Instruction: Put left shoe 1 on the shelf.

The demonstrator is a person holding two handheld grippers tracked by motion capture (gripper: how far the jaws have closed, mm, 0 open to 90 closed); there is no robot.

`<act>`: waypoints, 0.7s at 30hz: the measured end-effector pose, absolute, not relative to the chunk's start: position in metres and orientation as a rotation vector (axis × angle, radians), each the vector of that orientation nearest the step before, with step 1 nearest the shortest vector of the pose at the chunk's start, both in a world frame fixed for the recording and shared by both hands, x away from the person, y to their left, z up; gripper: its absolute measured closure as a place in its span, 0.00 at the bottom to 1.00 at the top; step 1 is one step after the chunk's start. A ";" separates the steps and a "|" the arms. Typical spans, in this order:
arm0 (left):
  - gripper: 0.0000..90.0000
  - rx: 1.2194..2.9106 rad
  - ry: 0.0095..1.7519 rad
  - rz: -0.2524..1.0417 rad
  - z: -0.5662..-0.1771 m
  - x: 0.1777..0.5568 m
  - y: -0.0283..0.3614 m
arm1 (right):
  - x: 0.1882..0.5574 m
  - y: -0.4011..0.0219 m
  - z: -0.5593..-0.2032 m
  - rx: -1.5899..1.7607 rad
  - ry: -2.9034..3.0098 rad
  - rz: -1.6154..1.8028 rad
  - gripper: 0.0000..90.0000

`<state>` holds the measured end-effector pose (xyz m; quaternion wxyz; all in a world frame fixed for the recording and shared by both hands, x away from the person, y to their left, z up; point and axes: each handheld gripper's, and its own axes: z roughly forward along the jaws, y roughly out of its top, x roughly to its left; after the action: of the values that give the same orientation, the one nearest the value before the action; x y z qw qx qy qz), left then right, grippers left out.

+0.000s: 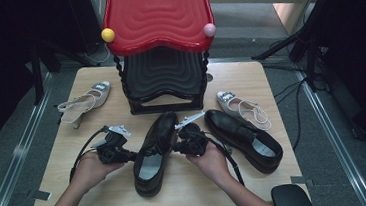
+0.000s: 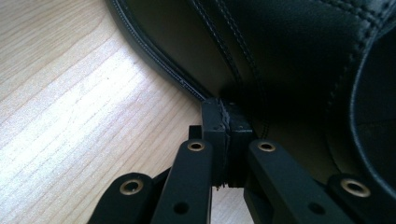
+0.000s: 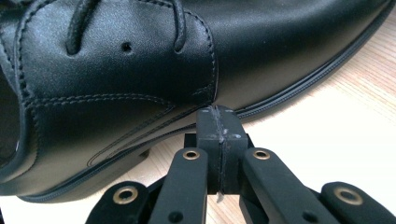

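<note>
Black leather lace-up shoe (image 1: 155, 150) sits squeezed between left gripper (image 1: 125, 155) and right gripper (image 1: 179, 146), both with jaws pressed together and empty, probably to nudge or straighten it on wooden table (image 1: 189, 193).

Black leather lace-up shoe (image 1: 156, 150), upright (toe away), mid-table

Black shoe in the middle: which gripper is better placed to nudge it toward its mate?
Left, probably. The left gripper, jaws shut, sits against the side of the middle black shoe facing away from the other black shoe; the right gripper stands between them.
</note>
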<state>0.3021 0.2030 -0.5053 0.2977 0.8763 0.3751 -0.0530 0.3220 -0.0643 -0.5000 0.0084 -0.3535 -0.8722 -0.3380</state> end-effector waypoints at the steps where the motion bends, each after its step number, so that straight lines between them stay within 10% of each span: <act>1: 1.00 2.326 0.999 -0.143 -0.505 0.302 0.203 | 0.322 -0.064 -0.500 -1.112 -2.722 -1.050 1.00; 21: 0.99 2.344 0.917 -0.223 -0.508 0.291 0.180 | 0.331 -0.071 -0.497 -1.184 -2.710 -1.031 1.00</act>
<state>0.2907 0.1805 -0.5083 0.3024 0.8842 0.3458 -0.0843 0.3307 -0.0706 -0.4973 0.0046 -0.3779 -0.8653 -0.3292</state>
